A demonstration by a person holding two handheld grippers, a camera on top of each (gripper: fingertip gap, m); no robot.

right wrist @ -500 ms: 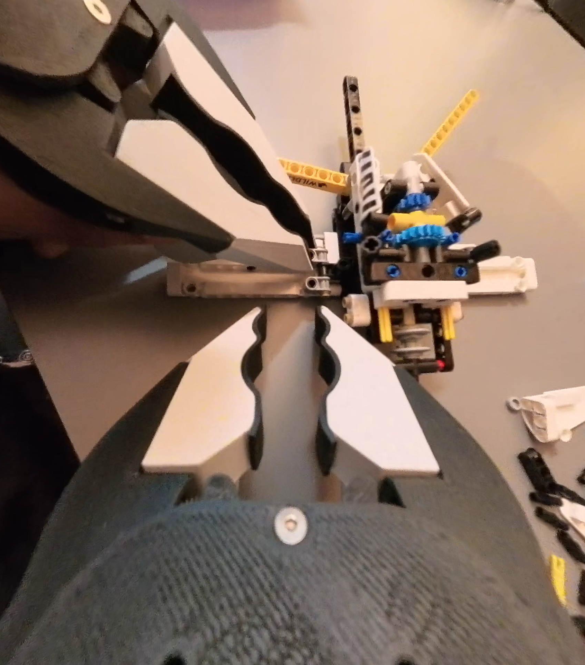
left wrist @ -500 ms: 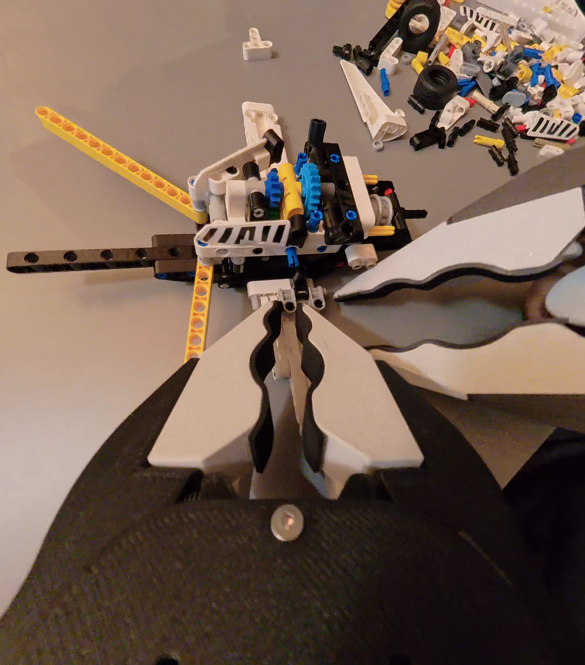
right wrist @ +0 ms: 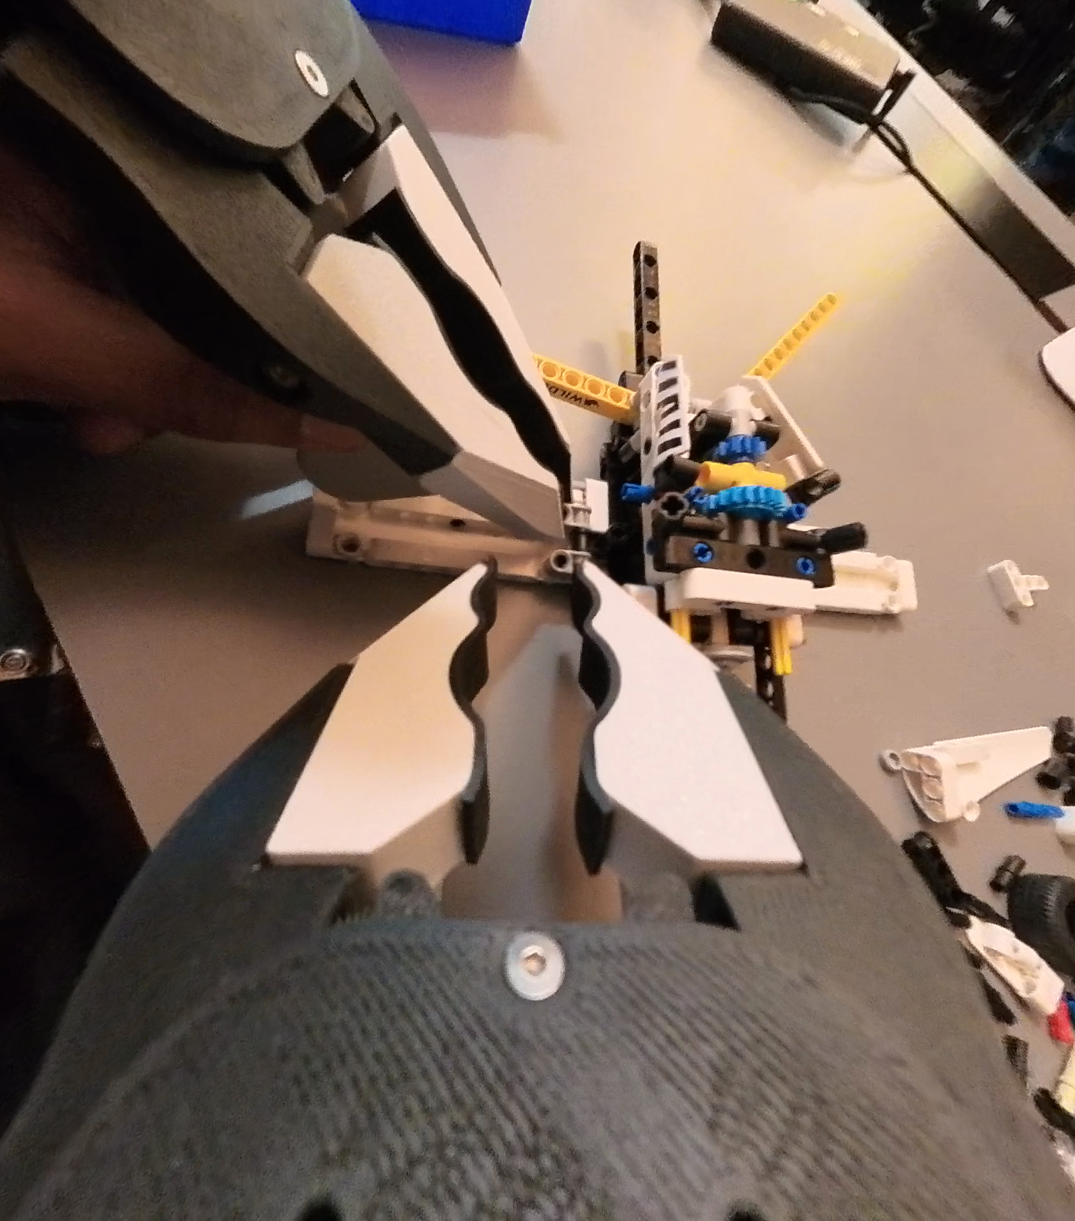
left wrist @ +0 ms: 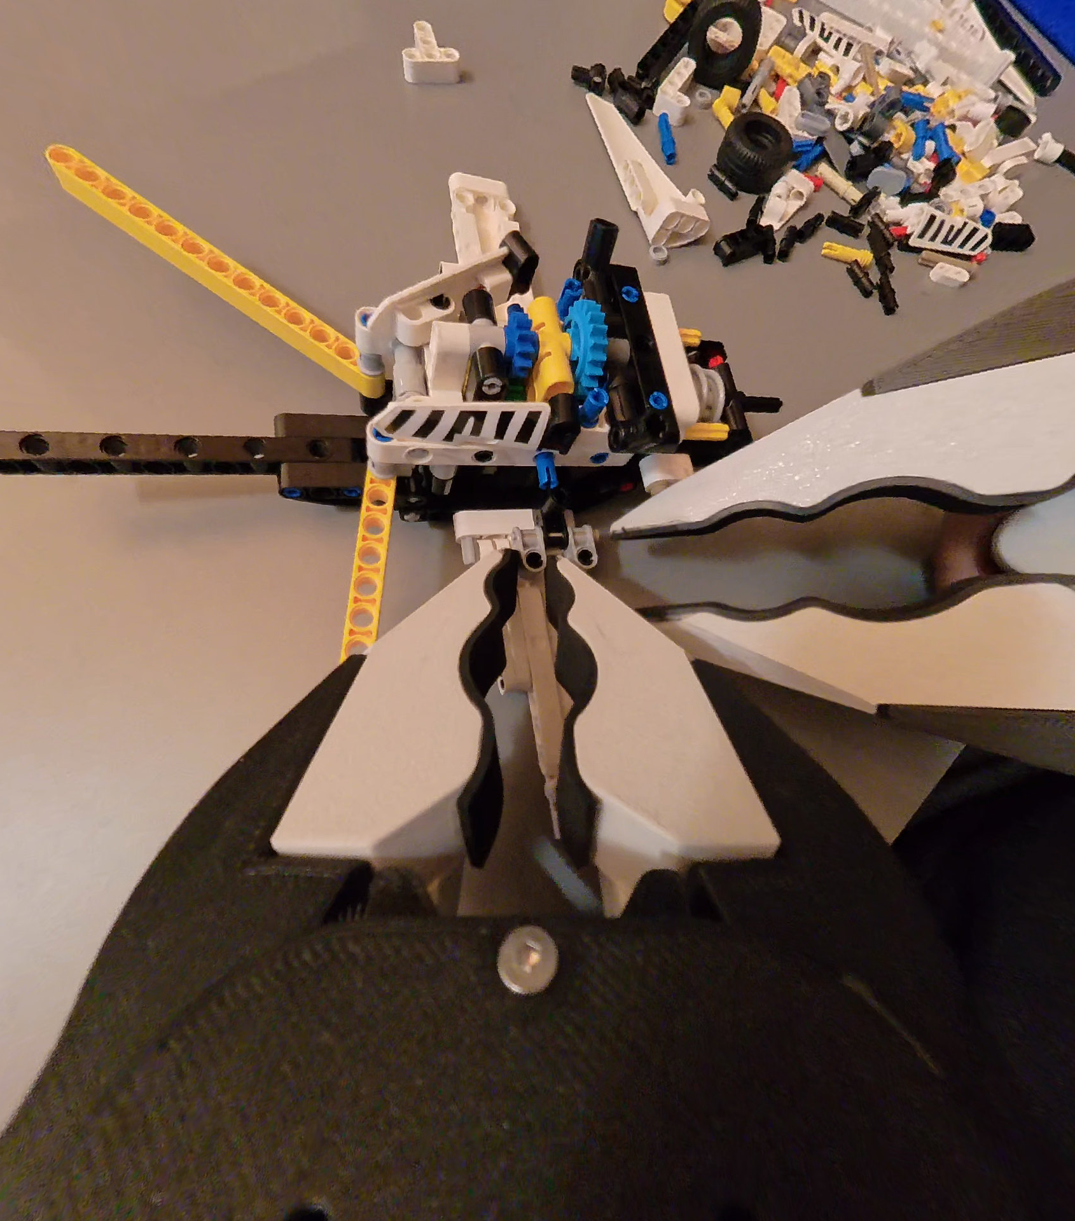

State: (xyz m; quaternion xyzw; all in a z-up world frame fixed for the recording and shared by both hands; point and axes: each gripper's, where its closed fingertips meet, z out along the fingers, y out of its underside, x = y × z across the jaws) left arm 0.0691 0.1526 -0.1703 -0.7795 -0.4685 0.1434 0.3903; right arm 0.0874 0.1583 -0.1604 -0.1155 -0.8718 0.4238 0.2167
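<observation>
A brick model (left wrist: 521,390) sits on the grey table (left wrist: 125,727) and serves as the landmark. Left of it a black beam (left wrist: 145,449) and a long yellow beam (left wrist: 191,251) stick out; a second yellow beam (left wrist: 369,561) runs toward the camera from its near-left corner.

At the model's near edge, the left gripper (left wrist: 535,575) has its jaws narrow, pressed on a flat grey panel (left wrist: 538,654). The panel's long axis runs back between the fingers, and its far end, with small grey connectors (left wrist: 555,545), meets the model.

Just right of that joint, the right gripper (left wrist: 627,568) stands with a moderate gap and nothing between its fingers. In its own view the right-hand fingertip (right wrist: 578,585) touches or nearly touches the connector end; I cannot tell which. So the joint lies dead ahead of the left gripper and side-on to the right.

Well beyond the model to the right lies a pile of loose parts (left wrist: 852,132).
</observation>
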